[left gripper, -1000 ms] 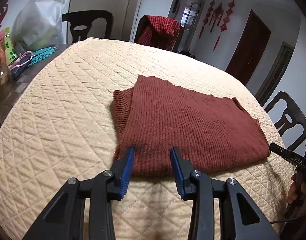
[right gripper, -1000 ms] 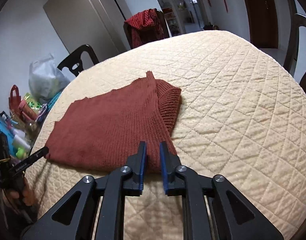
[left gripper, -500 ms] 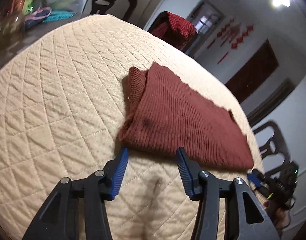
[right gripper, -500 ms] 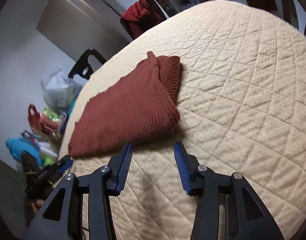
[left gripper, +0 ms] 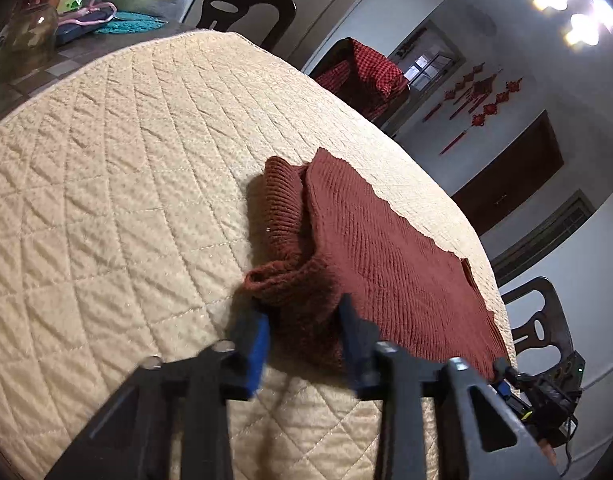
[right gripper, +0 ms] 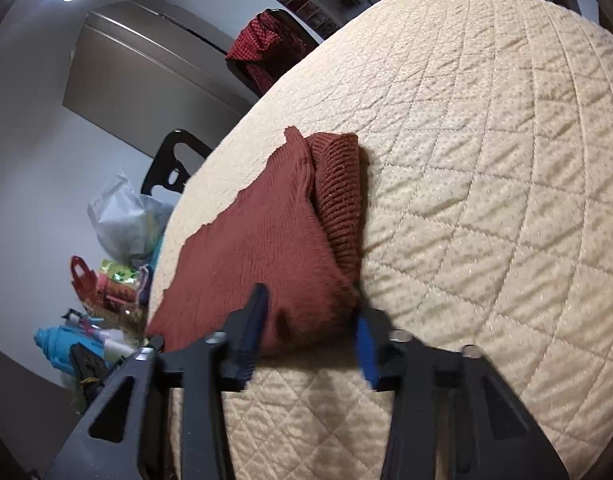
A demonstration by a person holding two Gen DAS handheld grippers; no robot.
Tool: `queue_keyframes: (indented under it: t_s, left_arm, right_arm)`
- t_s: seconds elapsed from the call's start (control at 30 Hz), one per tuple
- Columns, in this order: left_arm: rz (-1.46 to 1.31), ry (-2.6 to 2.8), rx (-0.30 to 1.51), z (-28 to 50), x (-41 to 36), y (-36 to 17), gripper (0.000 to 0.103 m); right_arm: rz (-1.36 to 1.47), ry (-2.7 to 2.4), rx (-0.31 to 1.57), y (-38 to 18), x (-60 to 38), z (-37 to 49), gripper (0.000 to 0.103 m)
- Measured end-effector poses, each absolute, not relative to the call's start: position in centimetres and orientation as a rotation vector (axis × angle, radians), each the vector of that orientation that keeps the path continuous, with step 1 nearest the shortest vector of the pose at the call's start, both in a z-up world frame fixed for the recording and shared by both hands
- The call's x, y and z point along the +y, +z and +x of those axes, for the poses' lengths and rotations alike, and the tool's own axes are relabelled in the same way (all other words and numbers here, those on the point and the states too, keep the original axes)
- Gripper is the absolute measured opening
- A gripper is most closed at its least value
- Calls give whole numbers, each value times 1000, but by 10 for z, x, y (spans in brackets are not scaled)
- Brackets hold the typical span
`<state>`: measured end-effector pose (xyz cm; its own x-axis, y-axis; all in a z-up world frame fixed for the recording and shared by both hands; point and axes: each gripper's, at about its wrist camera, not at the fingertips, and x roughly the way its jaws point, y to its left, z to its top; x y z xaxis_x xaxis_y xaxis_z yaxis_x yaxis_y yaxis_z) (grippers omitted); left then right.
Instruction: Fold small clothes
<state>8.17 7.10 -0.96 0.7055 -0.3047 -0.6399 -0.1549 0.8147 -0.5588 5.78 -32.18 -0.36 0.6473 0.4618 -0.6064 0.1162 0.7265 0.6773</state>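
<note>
A rust-red knitted sweater (left gripper: 386, 256) lies folded on the cream quilted table cover (left gripper: 106, 184); it also shows in the right wrist view (right gripper: 258, 248). My left gripper (left gripper: 304, 334) is open, its jaws on either side of the sweater's near left corner, low on the cloth. My right gripper (right gripper: 310, 328) is open, its jaws on either side of the sweater's near right corner. The ribbed folded sleeve (right gripper: 340, 200) shows along the right side edge. The right gripper is just visible in the left wrist view (left gripper: 542, 396).
Dark chairs (left gripper: 242, 4) ring the round table; one holds a red checked cloth (left gripper: 366, 72). Bags, a jar and clutter (left gripper: 38, 28) sit on the far left part of the table. More clutter (right gripper: 102, 292) shows left in the right wrist view.
Both grippers have moved forward and down onto the sweater's near edge. The right gripper opened from shut a second ago; both now have cloth between their open jaws.
</note>
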Motion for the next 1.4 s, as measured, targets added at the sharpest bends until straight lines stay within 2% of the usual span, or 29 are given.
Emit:
queue_keyframes:
  t_s: [0.13, 0.33, 0.83, 0.97, 1.13, 1.27, 1.4]
  left_arm:
    - [-582, -111, 794, 80, 66, -4, 12]
    - [-521, -174, 738, 54, 62, 21, 10]
    - [-530, -200, 803, 3, 63, 4, 10]
    - [-522, -194, 827, 6, 66, 0, 17]
    - [-483, -174, 770, -8, 76, 16, 27]
    - [-456, -137, 725, -5, 80, 29, 27]
    - [-433, -159, 704, 6, 72, 35, 27]
  right_arm:
    - [744, 235, 866, -3, -322, 56, 17]
    - [705, 265, 861, 12, -324, 34, 16]
    - [652, 270, 916, 13, -324, -30, 16]
    - [635, 245, 928, 10, -323, -32, 22]
    - [516, 187, 811, 45, -325, -55, 22]
    - [443, 237, 757, 62, -305, -57, 22]
    - [351, 328, 790, 58, -261, -40, 21]
